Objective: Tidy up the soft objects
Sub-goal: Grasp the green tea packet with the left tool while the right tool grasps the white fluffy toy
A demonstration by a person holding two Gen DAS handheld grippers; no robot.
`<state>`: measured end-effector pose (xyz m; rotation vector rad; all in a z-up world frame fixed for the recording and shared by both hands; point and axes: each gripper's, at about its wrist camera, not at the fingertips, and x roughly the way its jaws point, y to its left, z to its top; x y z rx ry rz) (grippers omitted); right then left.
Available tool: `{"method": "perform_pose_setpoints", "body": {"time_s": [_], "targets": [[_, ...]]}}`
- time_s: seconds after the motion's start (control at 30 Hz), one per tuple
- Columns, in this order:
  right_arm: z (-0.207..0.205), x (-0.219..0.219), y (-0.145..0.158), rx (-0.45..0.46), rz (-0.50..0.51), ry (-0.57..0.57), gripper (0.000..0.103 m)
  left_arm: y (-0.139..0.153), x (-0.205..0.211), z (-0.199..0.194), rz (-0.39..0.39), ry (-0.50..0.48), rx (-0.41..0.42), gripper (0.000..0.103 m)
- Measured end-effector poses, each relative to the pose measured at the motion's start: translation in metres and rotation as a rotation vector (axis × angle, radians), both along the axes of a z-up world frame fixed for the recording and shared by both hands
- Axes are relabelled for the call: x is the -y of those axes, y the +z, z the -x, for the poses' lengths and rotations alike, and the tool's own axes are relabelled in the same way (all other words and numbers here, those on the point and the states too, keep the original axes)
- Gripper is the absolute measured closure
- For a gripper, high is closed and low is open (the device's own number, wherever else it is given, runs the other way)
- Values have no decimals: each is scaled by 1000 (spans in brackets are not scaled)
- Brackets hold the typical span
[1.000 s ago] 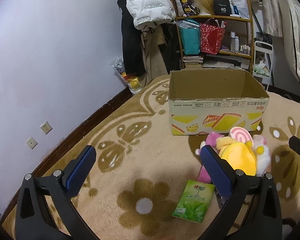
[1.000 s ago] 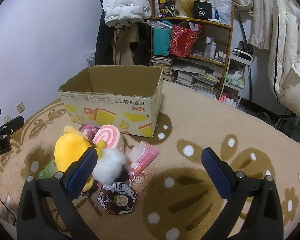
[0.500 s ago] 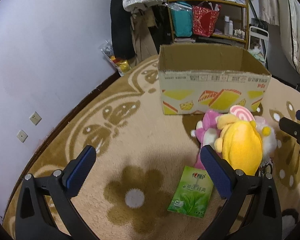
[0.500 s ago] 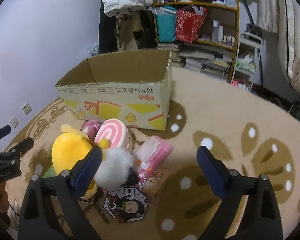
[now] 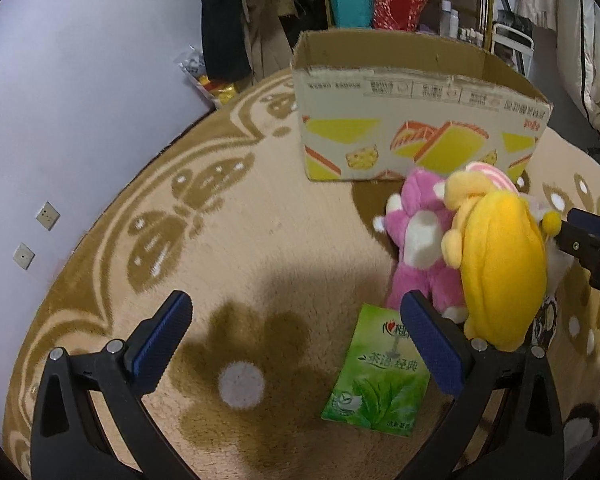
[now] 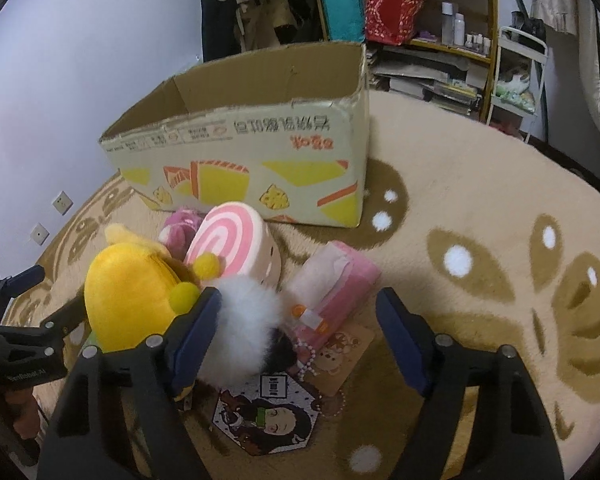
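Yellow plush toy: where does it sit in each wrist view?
Left wrist: yellow plush toy at right, above the right finger, beside the pink plush.
Right wrist: left of centre, above the left finger.
Shared landmark: cardboard box behind it.

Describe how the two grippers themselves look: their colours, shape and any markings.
Both are alike. The left gripper and the right gripper each have two black, angular plastic fingers with triangular cut-outs and small silver screws. Each fingertip carries a flat, dark blue pad with a fine ribbed texture. Seen from the right wrist view, the left gripper's body bears small white lettering, too blurred to read. No cables or sleeves show.
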<state>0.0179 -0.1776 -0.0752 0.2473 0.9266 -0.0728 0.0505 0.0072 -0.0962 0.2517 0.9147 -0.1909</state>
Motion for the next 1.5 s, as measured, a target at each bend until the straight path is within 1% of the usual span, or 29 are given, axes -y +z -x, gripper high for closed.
{"method": "perform_pose_setpoints", "body": {"time_s": [0.3,0.47,0.53,0.57,0.67,0.73,0.77,0.87,0.97,1.0,1.1,1.23,1.3,1.37,1.4,1.47,1.5], "targets": [[-4,-7,-9,-28,-34,18,21,-17,9,1,-15,-53,-45,0],[-5,-8,-11,-40,-69,26,27,-21,12,2,-12,-78,-61,0],[-5,-12,-10,-42,-67,45,36,-22,12,3,-12,-84,-65,0],[-5,-14,-10,-43,-70,55,38,-22,12,4,-11,-87,-67,0],[-5,-19,-9,-44,-74,84,49,-23,15,6,-16,-105,-70,0],[-6,-23,-9,-43,-82,99,61,-23,16,8,-20,-117,-68,0],[-6,-24,-9,-42,-82,108,62,-23,18,9,-24,-126,-67,0],[-8,-29,-10,-47,-68,117,62,-22,21,14,-35,-140,-64,1],[-11,-28,-15,-54,-94,105,61,-22,21,15,-32,-146,-68,2],[-11,-26,-16,-57,-104,101,59,-23,21,15,-27,-148,-72,2],[-13,-23,-23,-83,-133,100,55,-28,19,13,2,-154,-100,3],[-15,-25,-24,-86,-129,103,55,-33,14,10,53,-159,-141,3],[-15,-26,-24,-88,-126,106,56,-36,14,11,66,-170,-167,4],[-14,-26,-23,-87,-118,111,57,-38,15,13,71,-182,-175,9],[-13,-26,-23,-86,-115,115,60,-39,16,14,67,-189,-177,12],[-12,-28,-21,-82,-102,121,63,-42,20,15,37,-199,-185,18],[-12,-29,-21,-79,-93,122,64,-44,22,16,17,-201,-188,25]]}}
